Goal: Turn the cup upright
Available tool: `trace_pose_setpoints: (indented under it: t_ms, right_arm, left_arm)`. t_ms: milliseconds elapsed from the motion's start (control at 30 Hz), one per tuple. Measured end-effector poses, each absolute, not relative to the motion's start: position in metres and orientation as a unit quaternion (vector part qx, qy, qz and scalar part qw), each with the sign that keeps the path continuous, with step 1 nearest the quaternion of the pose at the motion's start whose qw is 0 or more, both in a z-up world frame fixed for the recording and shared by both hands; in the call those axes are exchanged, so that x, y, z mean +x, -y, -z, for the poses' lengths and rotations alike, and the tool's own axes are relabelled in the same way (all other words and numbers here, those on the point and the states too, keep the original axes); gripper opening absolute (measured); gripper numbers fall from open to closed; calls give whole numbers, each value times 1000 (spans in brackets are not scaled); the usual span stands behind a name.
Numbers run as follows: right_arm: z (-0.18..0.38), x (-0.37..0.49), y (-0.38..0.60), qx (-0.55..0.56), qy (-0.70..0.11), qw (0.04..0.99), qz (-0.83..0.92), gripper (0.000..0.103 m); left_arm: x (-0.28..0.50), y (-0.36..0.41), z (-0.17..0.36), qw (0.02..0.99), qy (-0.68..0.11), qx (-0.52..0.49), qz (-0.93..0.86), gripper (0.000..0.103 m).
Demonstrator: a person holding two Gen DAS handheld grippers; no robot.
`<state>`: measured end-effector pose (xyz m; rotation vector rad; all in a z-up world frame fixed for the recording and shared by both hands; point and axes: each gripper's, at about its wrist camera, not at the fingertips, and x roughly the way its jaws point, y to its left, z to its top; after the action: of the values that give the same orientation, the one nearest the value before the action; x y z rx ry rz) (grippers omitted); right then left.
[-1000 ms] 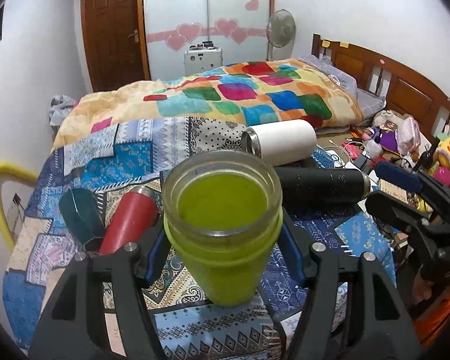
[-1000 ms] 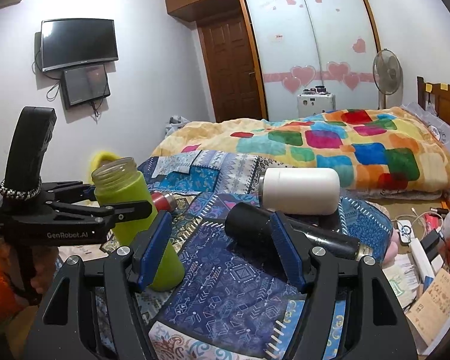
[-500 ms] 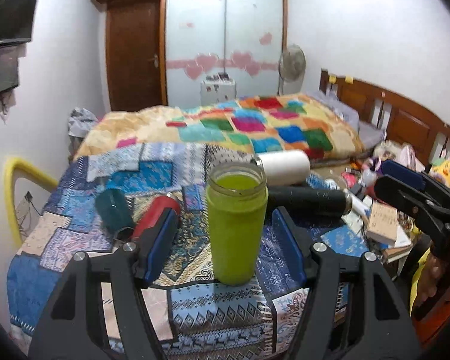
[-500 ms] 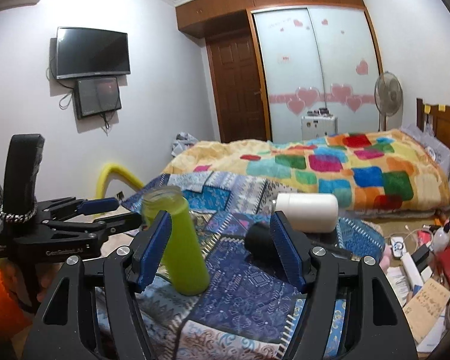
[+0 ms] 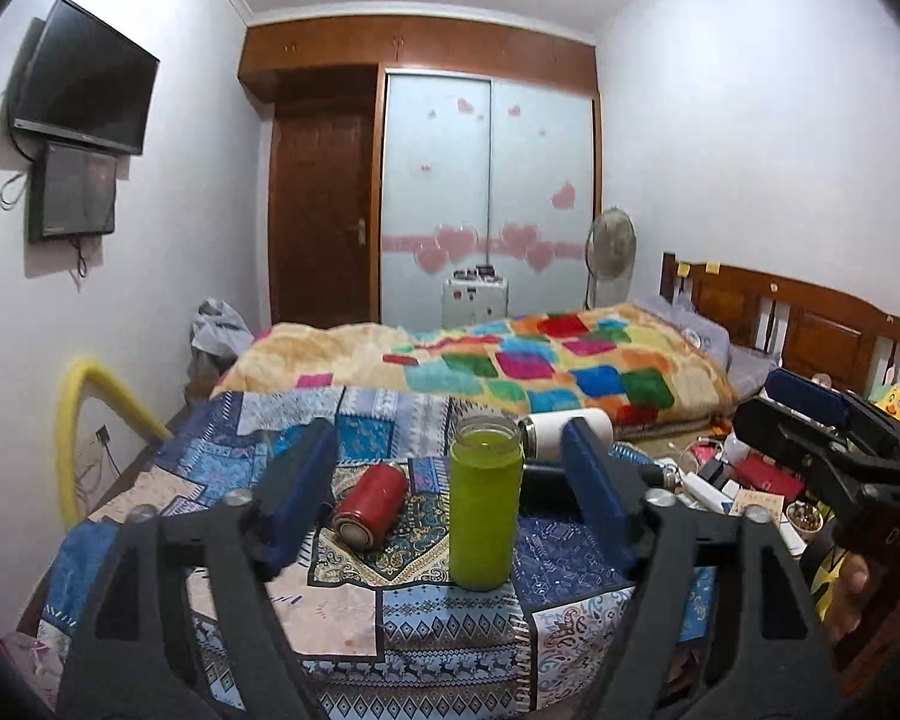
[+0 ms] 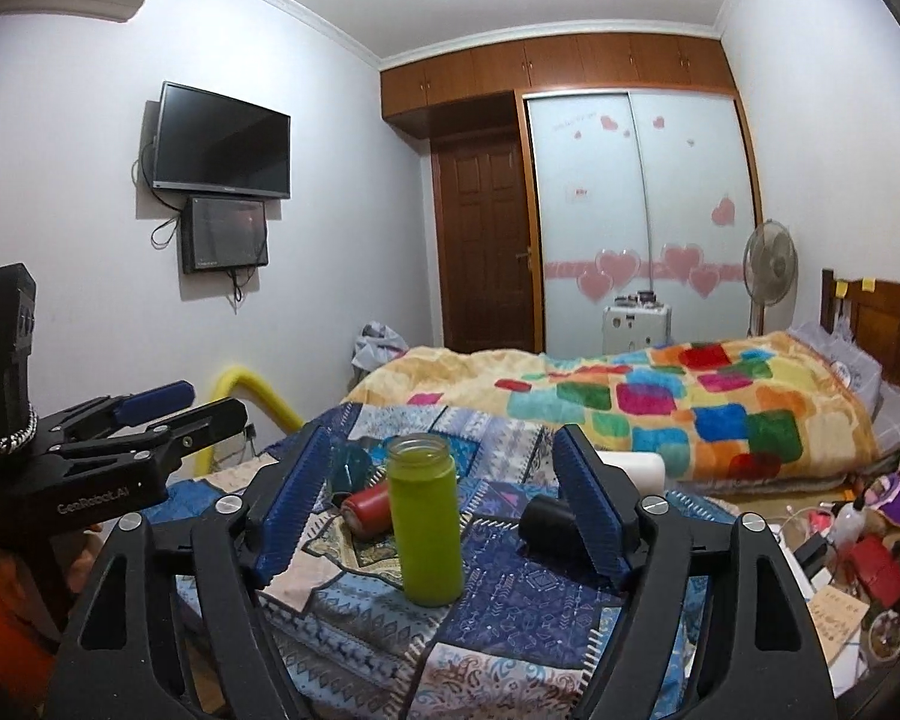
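Observation:
A green cup [image 5: 485, 504] stands upright, mouth up, on the patchwork cloth [image 5: 438, 612]; it also shows in the right wrist view [image 6: 425, 519]. My left gripper [image 5: 450, 498] is open and drawn back from it, its jaws well clear on both sides. My right gripper [image 6: 444, 504] is open and empty too, also back from the cup. A red cup [image 5: 371, 504], a white cup [image 5: 567, 432] and a black cup [image 6: 549, 525] lie on their sides behind it. A teal cup [image 6: 347, 471] sits at the far left.
A bed with a colourful quilt [image 5: 510, 372] lies beyond the cloth. Clutter of boxes and toys [image 6: 858, 546] fills the right side. A yellow padded rail [image 5: 90, 402] is at the left. The right gripper shows in the left view [image 5: 834, 456].
The left gripper let go of the green cup, opened and pulled back and up. The cup stays standing upright. The right gripper also drew back.

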<state>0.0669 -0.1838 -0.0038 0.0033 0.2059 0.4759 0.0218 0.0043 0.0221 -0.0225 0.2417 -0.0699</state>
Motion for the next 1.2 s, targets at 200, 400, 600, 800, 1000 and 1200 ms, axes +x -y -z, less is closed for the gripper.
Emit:
trace_pose_setpoints:
  t_ms: [200, 400, 600, 800, 1000, 1200]
  right_arm:
    - [2, 50, 188, 10, -81, 971, -223, 93]
    - [3, 45, 189, 13, -64, 978, -198, 103]
    - [7, 40, 191, 16, -71, 977, -200, 103]
    - [10, 38, 191, 16, -73, 977, -201, 103]
    - [10, 37, 191, 14, -75, 977, -200, 103]
    - [10, 37, 191, 16, -77, 976, -200, 103]
  left_arm:
    - [1, -1, -20, 994, -101, -7, 27, 97]
    - [-14, 2, -17, 996, -86, 0, 16, 103]
    - [-21, 3, -13, 997, -83, -1, 11, 103]
    - [-23, 1, -12, 997, -81, 0, 8, 103]
    - [-22, 2, -13, 997, -80, -1, 6, 103]
    - [-22, 2, -13, 997, -80, -2, 4, 103]
